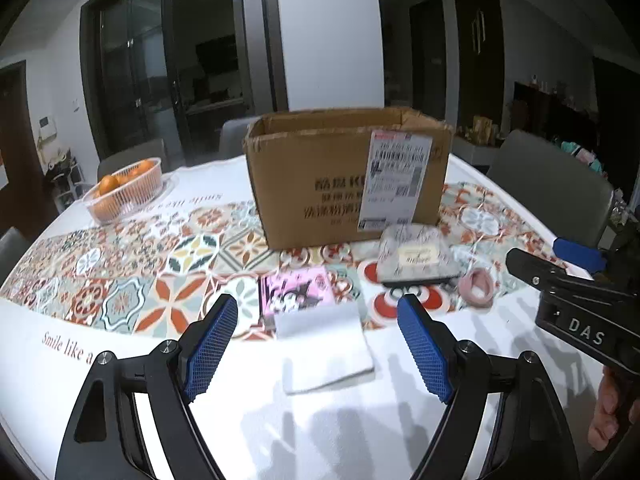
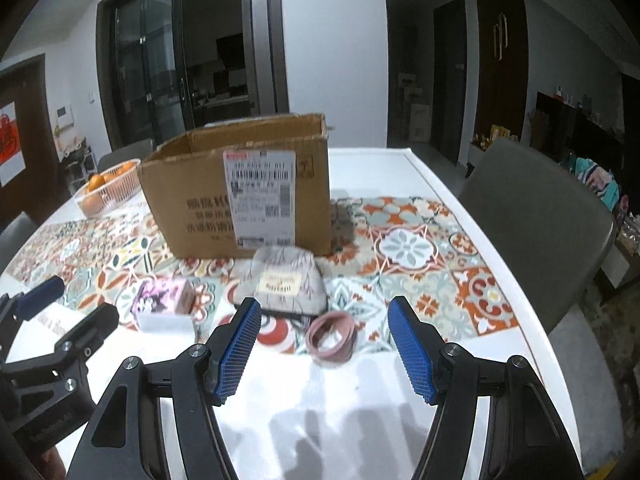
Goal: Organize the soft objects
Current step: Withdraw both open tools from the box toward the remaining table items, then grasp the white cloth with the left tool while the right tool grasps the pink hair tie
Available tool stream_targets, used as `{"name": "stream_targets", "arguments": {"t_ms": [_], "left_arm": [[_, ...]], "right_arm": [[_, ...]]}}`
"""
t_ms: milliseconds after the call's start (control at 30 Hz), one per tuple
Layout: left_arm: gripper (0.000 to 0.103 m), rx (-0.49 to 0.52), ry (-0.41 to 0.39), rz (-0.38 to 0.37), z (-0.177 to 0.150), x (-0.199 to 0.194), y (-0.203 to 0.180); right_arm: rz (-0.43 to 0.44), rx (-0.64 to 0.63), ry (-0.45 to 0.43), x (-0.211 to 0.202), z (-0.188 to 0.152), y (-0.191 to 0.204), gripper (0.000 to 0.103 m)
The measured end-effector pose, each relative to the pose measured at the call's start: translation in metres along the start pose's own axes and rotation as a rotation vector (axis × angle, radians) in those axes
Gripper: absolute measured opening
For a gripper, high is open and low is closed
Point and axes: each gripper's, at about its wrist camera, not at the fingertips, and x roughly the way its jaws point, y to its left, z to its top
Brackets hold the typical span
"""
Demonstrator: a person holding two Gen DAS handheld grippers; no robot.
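One open-topped corrugated cardboard box (image 1: pixel 348 176) is standing beyond both claws. One patterned fabric pouch (image 2: pixel 286 280) is lying ahead of the wide-open right gripper (image 2: pixel 324 346), one pink band loop (image 2: pixel 330 338) between its fingers. One white folded cloth (image 1: pixel 326 346) is resting between the wide-open left gripper (image 1: pixel 318 342) fingers.

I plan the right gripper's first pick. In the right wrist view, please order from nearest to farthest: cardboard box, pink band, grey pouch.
1. Pink band, on the table between the open fingers.
2. Grey pouch, just behind, slightly left.
3. Cardboard box, behind the pouch.
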Motion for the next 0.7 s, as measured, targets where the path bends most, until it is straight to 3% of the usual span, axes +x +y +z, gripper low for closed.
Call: {"name": "stream_targets", "arguments": {"t_ms": [700], "left_arm": [[0.082, -0.022, 0.124, -0.025, -0.025, 0.046, -0.003]], "right_arm": [[0.001, -0.039, 0.116, 0.041, -0.021, 0.001, 0.067]]}}
